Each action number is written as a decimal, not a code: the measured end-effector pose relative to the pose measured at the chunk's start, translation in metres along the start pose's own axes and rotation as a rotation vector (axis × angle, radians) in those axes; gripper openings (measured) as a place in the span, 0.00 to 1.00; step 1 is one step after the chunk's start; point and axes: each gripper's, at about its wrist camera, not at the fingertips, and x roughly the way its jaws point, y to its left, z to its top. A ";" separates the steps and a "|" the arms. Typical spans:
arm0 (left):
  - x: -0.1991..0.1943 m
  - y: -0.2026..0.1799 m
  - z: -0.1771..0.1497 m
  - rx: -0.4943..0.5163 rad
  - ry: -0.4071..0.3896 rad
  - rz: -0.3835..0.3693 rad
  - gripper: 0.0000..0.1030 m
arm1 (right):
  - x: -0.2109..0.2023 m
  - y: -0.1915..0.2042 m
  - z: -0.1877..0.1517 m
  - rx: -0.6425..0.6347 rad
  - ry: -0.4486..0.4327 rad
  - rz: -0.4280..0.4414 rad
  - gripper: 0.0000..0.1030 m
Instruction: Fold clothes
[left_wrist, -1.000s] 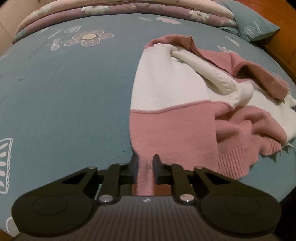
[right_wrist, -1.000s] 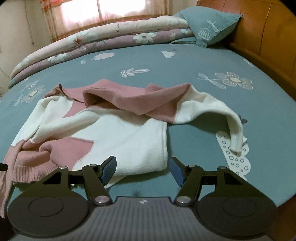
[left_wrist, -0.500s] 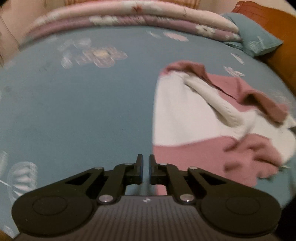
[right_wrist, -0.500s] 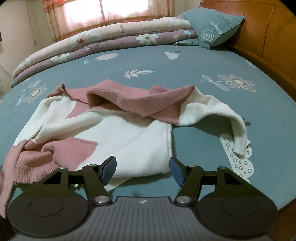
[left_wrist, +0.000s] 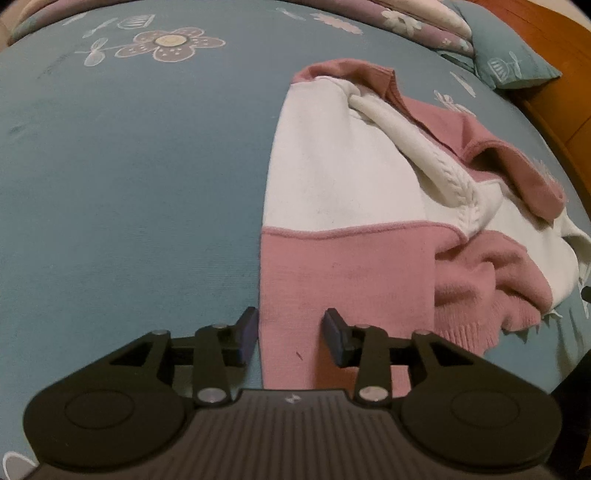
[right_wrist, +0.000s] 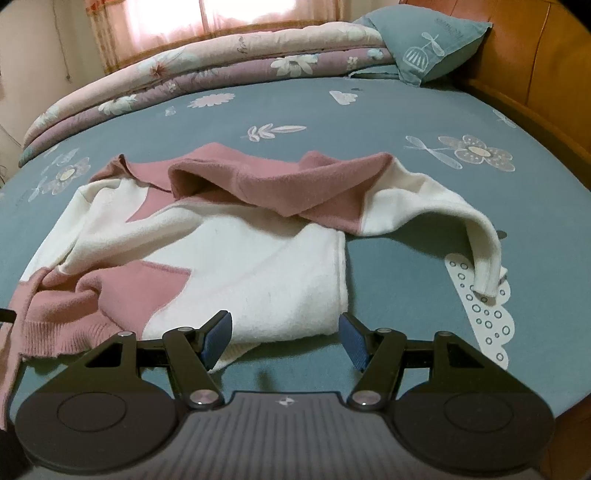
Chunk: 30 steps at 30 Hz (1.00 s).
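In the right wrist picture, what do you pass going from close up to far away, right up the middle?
The right tool, open → pink and white sweater → bare blue flowered sheet → folded quilt → window curtain.

left gripper (left_wrist: 291, 334) just opening, right gripper (right_wrist: 285, 338) open
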 end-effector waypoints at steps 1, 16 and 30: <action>0.000 0.000 0.002 -0.002 -0.002 0.006 0.37 | 0.000 0.000 0.000 -0.003 0.000 -0.003 0.67; -0.002 -0.010 0.000 0.036 -0.023 0.013 0.04 | 0.006 0.006 -0.006 -0.028 0.025 0.012 0.67; -0.033 -0.006 0.015 0.072 -0.146 0.137 0.00 | 0.004 0.002 -0.005 -0.005 0.026 0.007 0.67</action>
